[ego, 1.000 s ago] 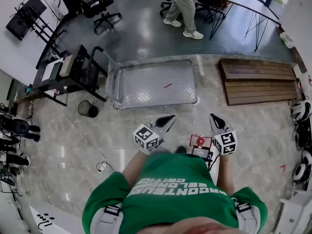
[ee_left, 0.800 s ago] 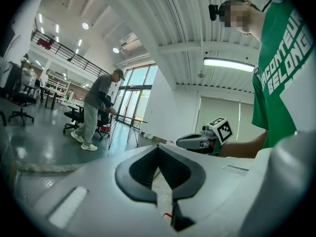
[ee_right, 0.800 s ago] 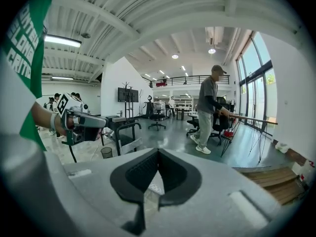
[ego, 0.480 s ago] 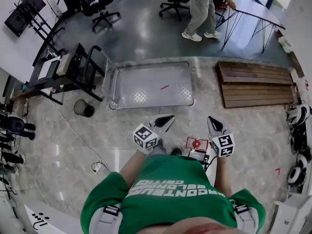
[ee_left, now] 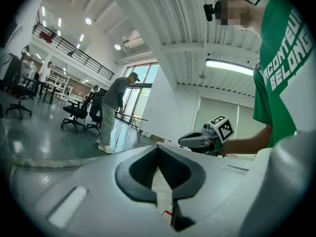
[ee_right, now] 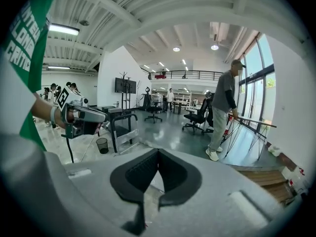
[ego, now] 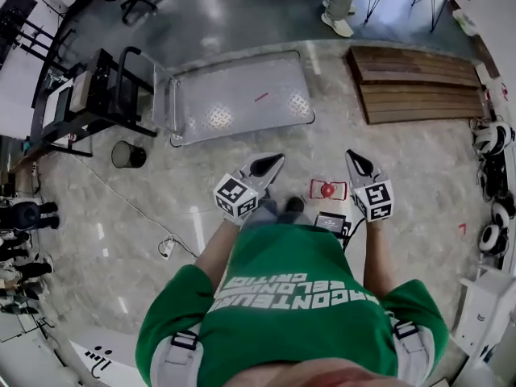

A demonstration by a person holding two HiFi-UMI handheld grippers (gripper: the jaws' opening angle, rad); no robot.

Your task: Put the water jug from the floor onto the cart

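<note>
The water jug (ego: 327, 190) stands on the floor at my feet and shows from above as a red cap in a red frame. My left gripper (ego: 272, 163) is held to its left and my right gripper (ego: 353, 160) to its right, both above it and apart from it. Both are shut with nothing in them. The cart (ego: 234, 95), a flat metal platform with an upright handle at its left end, lies farther ahead. In the left gripper view the shut left gripper (ee_left: 158, 149) points level, with the right gripper (ee_left: 197, 139) beside it. The right gripper view shows the right gripper (ee_right: 158, 152), the left gripper (ee_right: 86, 115) and the cart (ee_right: 123, 137); neither gripper view shows the jug.
A wooden pallet (ego: 419, 83) lies right of the cart, and a black rack (ego: 89, 95) stands left of it. A black bin (ego: 126, 154) and a cable with a power strip (ego: 167, 248) are on the floor at the left. A person (ee_right: 222, 115) stands by a table beyond.
The cart, the pallet and the bystander have shifted upward in the head view as the camera tilts down. Both grippers stay shut on either side of the jug.
</note>
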